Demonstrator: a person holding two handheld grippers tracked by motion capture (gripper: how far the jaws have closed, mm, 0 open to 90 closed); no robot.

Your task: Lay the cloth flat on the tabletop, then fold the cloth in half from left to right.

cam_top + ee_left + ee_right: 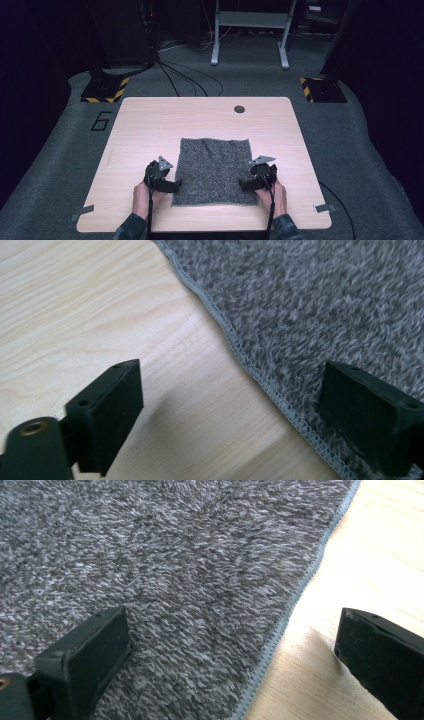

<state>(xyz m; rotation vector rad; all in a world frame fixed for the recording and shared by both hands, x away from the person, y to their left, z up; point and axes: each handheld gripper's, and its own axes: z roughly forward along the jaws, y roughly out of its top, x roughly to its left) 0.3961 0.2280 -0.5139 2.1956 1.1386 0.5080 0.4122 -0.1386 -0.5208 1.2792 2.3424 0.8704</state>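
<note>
A grey fuzzy cloth point(214, 170) lies flat on the wooden table point(150, 130), its stitched edges showing. My left gripper point(175, 186) rests at the cloth's left edge near the front; in the left gripper view its jaws point(230, 415) stand wide apart, one over bare wood, the other over the cloth point(325, 300), with the hem running between them. My right gripper point(243, 185) sits at the cloth's right edge, also open, straddling the hem point(235, 665) with one jaw over the cloth point(175, 565) and one over wood. Neither gripper presses on the cloth.
A dark round hole point(239, 109) marks the table's far side. Beyond the table are cables point(185, 80) on grey carpet, a metal frame point(250, 35), and yellow-black striped stand bases point(105, 90). Tape tabs sit at the table's front corners.
</note>
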